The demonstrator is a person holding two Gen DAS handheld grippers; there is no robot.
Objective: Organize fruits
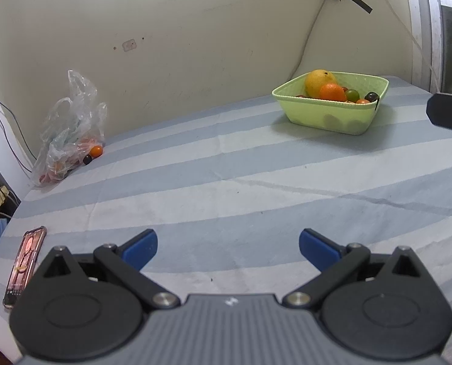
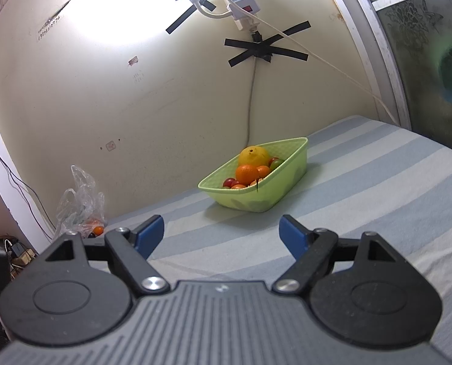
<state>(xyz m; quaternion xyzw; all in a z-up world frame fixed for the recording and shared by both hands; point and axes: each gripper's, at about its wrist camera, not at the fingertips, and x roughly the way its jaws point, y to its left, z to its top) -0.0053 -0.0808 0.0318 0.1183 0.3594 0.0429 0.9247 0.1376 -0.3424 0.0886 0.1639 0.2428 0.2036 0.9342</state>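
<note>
Green fruit basket at twelve o'clock, well beyond the empty, spread-fingered right gripper; left gripper likewise spread, empty.

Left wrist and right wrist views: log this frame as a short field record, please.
surface: striped cloth
basket: green basket near the wall, holding a yellow fruit, an orange and small fruits
bag: plastic bag at far left with small fruits, two loose beside it
phone: phone at near left edge
left tongs: open, empty
right tongs: open, empty
</note>
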